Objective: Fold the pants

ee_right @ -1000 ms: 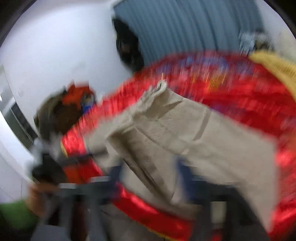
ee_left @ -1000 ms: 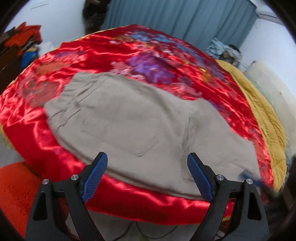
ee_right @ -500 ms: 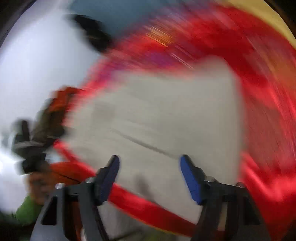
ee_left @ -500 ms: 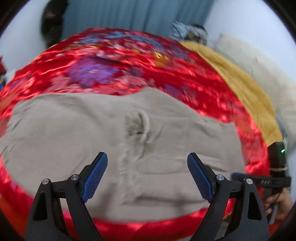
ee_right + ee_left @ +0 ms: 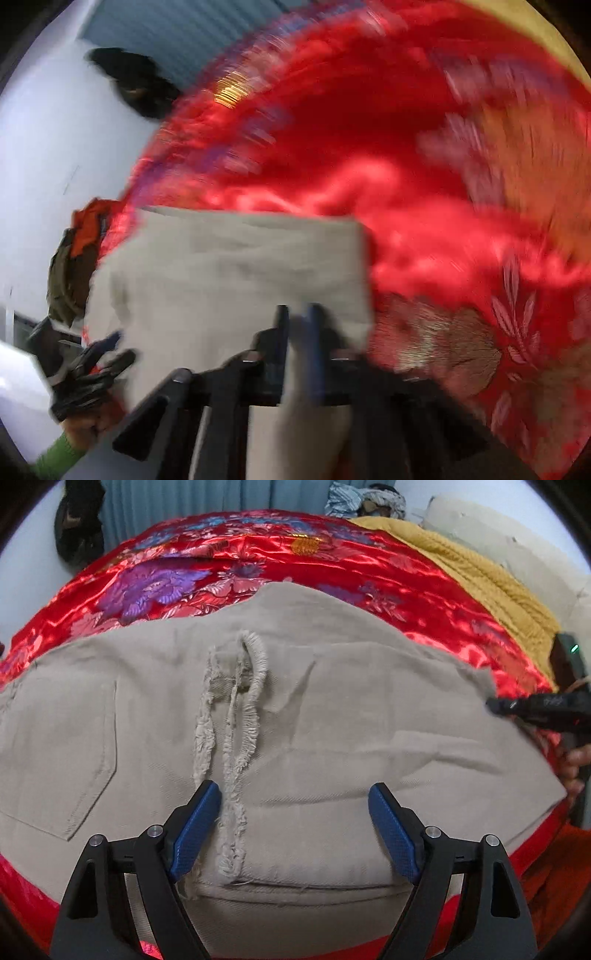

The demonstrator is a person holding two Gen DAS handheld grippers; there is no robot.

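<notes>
Pants (image 5: 332, 720) lay spread, beige, over the near part of the red satin bedspread (image 5: 258, 554), hem hanging off the bed edge. That slick satin was the main hazard: a one-sided pull could drag the whole garment. The right gripper (image 5: 297, 332), blurred, appeared pinched on cloth at the pants' near edge; the left gripper (image 5: 295, 812) hovered wide above the frayed seam (image 5: 236, 738), which might snag.
</notes>
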